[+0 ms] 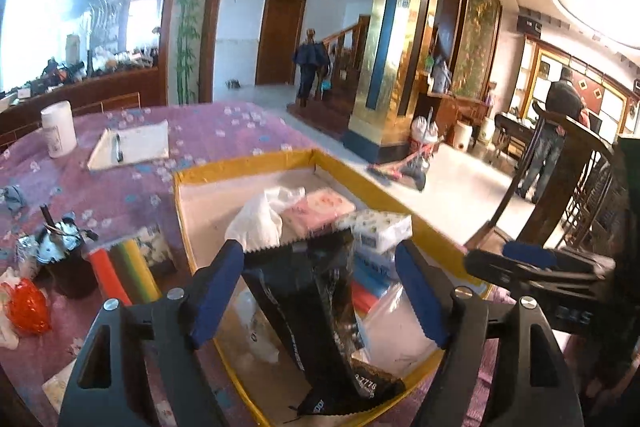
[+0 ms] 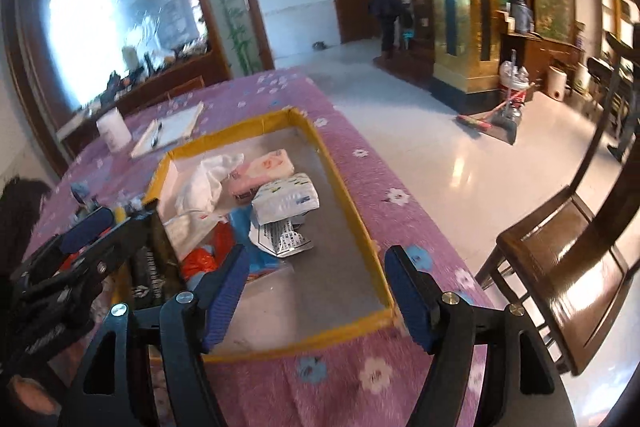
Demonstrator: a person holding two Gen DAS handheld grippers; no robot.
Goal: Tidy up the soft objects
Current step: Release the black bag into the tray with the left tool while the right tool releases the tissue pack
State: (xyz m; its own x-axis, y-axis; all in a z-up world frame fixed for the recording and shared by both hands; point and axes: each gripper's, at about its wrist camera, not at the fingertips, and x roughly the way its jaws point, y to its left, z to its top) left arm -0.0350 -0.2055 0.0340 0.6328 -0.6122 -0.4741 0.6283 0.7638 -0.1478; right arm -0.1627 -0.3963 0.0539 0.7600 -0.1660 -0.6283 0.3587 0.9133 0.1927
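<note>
Black pouch (image 1: 316,311) between spread left gripper (image 1: 320,287) fingers | right gripper (image 2: 316,291) released | chair (image 2: 560,267) beside

Both wrist views look close down onto the yellow-rimmed box (image 1: 244,163)

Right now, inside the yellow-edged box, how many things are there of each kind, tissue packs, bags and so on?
Tissue packs: 2, the pink pack and the white pack.
White cloth: 1.
Black bag: 1, standing between the open fingers of the left gripper.
Printed foil sachet: 1.
Clear zip bag: 1.
Total: 6 that I can tell apart in the box; red and blue plastic there is too jumbled to count.
</note>
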